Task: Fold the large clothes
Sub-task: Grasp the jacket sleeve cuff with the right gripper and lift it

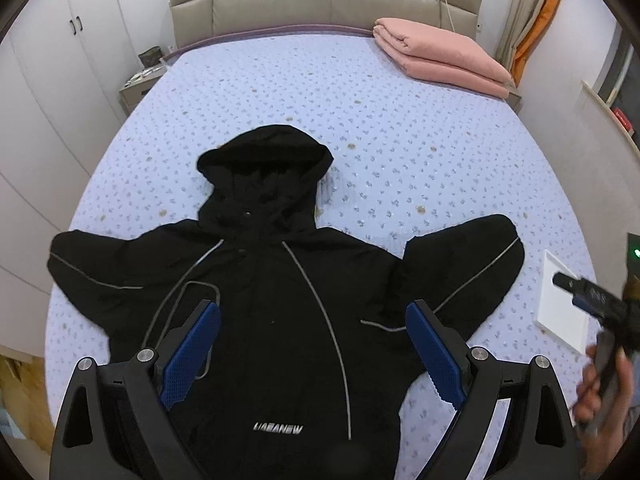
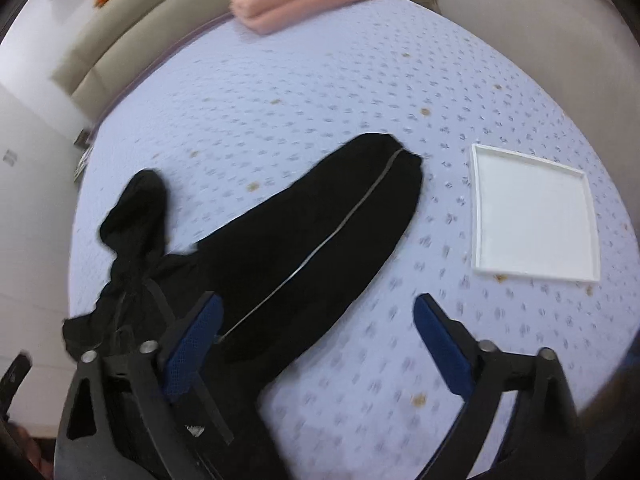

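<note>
Hooded jacket flat on bed, sleeves spread; tray right of it; folded blanket by headboard.

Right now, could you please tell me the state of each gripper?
Left gripper: open, empty, above the black jacket.
Right gripper: open, holding nothing, over the jacket's sleeve.

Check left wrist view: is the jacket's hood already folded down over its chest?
No. The hood lies spread flat on the bed above the jacket collar, with the chest uncovered.
</note>
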The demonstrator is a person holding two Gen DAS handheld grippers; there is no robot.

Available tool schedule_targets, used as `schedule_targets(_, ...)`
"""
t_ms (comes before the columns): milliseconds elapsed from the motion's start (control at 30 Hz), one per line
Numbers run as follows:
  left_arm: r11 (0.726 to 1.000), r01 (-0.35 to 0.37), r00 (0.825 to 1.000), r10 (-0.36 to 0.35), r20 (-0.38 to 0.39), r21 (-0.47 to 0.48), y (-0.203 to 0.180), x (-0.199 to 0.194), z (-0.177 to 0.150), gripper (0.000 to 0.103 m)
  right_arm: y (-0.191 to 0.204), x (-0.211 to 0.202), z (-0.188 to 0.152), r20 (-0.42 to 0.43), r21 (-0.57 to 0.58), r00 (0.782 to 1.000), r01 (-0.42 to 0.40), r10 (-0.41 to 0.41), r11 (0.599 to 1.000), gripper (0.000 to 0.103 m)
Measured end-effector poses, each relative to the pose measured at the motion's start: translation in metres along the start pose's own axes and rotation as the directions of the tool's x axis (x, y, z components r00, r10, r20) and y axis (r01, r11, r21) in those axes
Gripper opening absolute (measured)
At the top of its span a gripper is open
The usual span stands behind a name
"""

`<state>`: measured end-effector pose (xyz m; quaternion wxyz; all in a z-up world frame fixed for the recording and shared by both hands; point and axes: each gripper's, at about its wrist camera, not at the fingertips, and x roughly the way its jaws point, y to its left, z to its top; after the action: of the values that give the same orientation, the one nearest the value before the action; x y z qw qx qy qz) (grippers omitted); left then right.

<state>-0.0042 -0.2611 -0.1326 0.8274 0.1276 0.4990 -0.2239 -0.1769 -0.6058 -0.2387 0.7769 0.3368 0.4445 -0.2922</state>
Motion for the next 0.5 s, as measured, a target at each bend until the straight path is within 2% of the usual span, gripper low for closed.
schedule_targets(67,1.000,-0.012,1.000,0.012,0.005,0.002,-0.005,0.022,-0.002,0.094,-0.016,0.029,0.017,0.021,-0.008,0.999,0.041,-0.041,0.999,0.087)
schedule_targets(233,0.999,-0.033,0.999,0.033,-0.002,0.005,-0.012,0.057,-0.005,0.094,-0.057,0.095,0.068,0.056,0.029,0.997,0.055,-0.057,0.998,0.080)
schedule_targets(400,0.998,-0.055,0.998,0.055,-0.012,0.033,-0.022,0.082,-0.014,0.094,-0.087,0.147,0.095,0.023,0.046,0.997,0.077,-0.078,0.996,0.077)
schedule_targets(500,0.998,-0.043,0.999,0.044,-0.032,0.042,-0.030,0.095,-0.019,0.094,-0.098,0.176,0.103,-0.027,0.059,0.998,0.054,-0.052,0.997,0.077)
